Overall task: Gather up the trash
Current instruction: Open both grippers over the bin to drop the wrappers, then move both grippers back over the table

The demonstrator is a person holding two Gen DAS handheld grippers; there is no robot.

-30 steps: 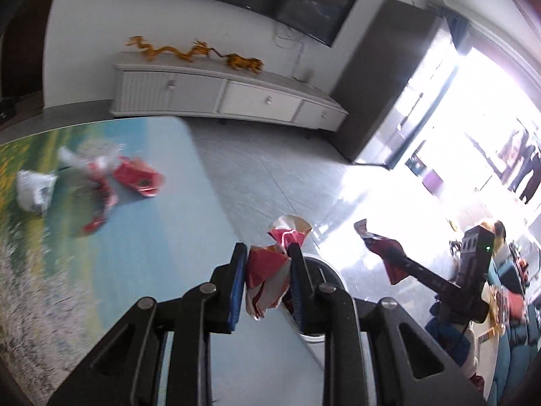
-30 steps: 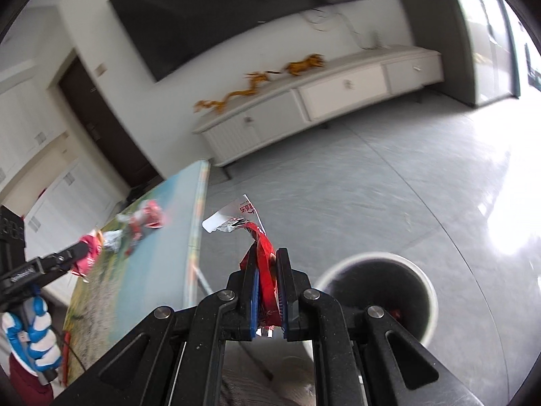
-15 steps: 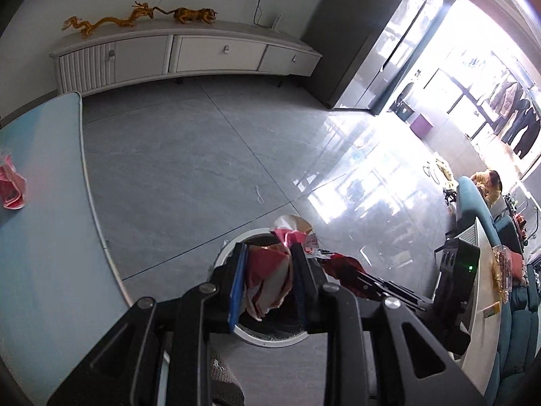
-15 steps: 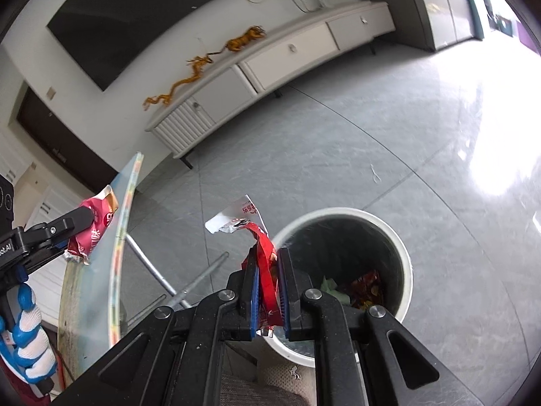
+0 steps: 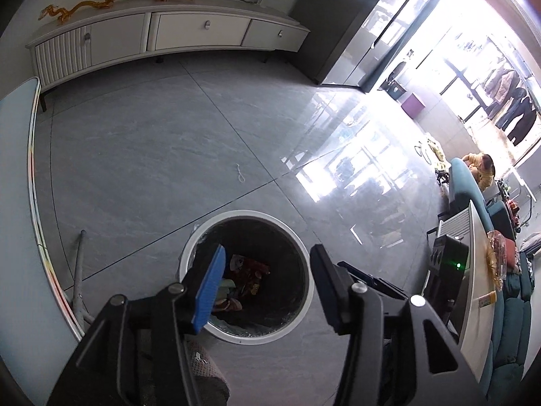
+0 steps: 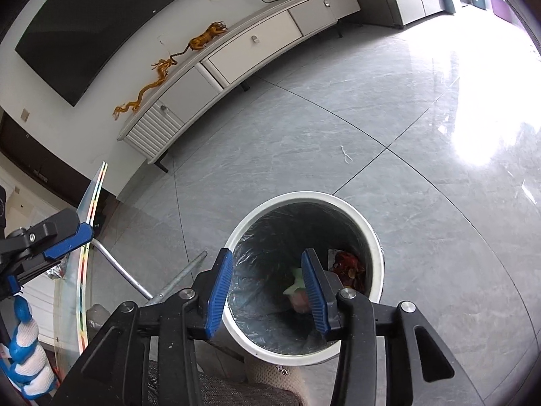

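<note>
A round white trash bin [image 5: 199, 233] with a dark liner stands on the grey floor; it also shows in the right wrist view [image 6: 373, 233]. Red and green wrappers [image 5: 248, 272] lie at its bottom, seen too in the right wrist view [image 6: 348, 264]. My left gripper [image 5: 267, 253] is open and empty, right above the bin's mouth. My right gripper [image 6: 267, 257] is open and empty, also above the bin. The left gripper's blue pad [image 6: 67, 238] shows at the left of the right wrist view.
A glass table edge [image 5: 33, 182] with metal legs [image 5: 78, 270] runs along the left. A white TV cabinet [image 5: 162, 34] with golden figurines stands against the far wall. A sofa and side table [image 5: 476, 270] are at the right. A small string [image 5: 240, 172] lies on the floor.
Both grippers moved from the table to above the bin and opened. The red wrappers they held have dropped into the bin.
</note>
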